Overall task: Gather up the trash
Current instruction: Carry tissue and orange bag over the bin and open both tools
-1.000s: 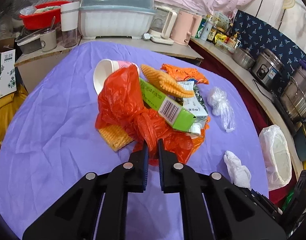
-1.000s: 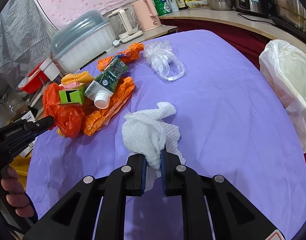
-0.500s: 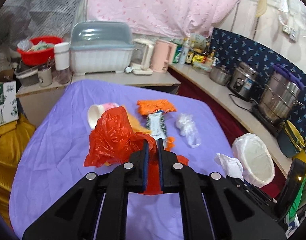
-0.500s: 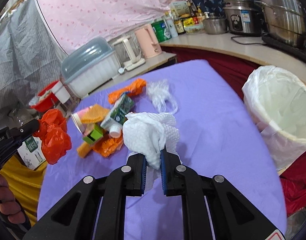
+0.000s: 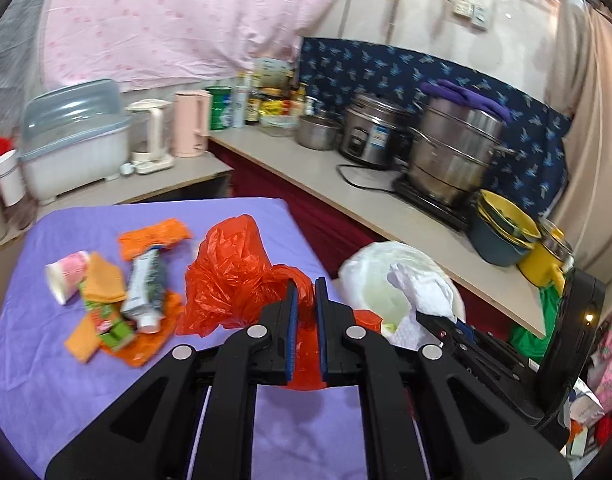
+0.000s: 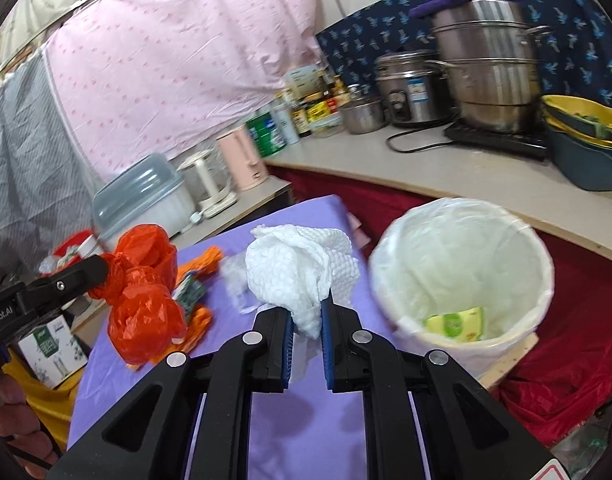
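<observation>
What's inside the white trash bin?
In the right wrist view, the white-lined trash bin holds a yellow-green packet at the bottom. The near wall hides part of the floor, so more may lie there.

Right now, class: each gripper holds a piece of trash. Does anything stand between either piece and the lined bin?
Nothing visible does. The white paper towel in the right gripper hangs beside the bin, whose mouth is uncovered. The orange plastic bag in the left gripper has only the right gripper and its towel nearer the bin.
</observation>
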Action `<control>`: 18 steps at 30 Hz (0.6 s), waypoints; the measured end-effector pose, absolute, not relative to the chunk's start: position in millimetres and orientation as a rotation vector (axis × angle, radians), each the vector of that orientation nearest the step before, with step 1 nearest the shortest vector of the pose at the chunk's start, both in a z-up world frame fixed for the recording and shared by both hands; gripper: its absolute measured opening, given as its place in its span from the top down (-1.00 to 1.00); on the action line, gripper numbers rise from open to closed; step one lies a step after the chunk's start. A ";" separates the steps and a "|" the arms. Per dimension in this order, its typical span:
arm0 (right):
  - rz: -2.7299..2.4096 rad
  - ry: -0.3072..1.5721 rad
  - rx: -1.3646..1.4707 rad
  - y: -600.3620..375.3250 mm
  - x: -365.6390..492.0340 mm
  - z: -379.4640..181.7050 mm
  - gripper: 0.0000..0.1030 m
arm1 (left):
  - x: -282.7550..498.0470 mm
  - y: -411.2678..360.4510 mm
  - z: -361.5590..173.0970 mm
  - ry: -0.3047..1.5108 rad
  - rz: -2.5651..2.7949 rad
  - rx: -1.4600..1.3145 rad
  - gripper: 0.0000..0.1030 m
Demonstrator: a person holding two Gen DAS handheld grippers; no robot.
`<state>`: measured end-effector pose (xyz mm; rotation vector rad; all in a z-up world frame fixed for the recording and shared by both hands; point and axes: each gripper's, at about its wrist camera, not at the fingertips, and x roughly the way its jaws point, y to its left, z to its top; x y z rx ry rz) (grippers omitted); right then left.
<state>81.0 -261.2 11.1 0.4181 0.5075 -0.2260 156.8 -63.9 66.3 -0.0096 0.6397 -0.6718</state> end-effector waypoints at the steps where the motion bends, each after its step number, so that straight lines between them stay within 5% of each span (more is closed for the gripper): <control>1: -0.244 0.503 0.423 -270.2 76.6 11.7 0.78 | 156.0 -78.5 64.5 0.651 -0.701 -0.003 0.85; 18: -0.421 0.501 0.492 -399.8 51.5 -12.7 0.78 | 152.3 -239.9 26.8 0.754 -0.912 0.099 0.84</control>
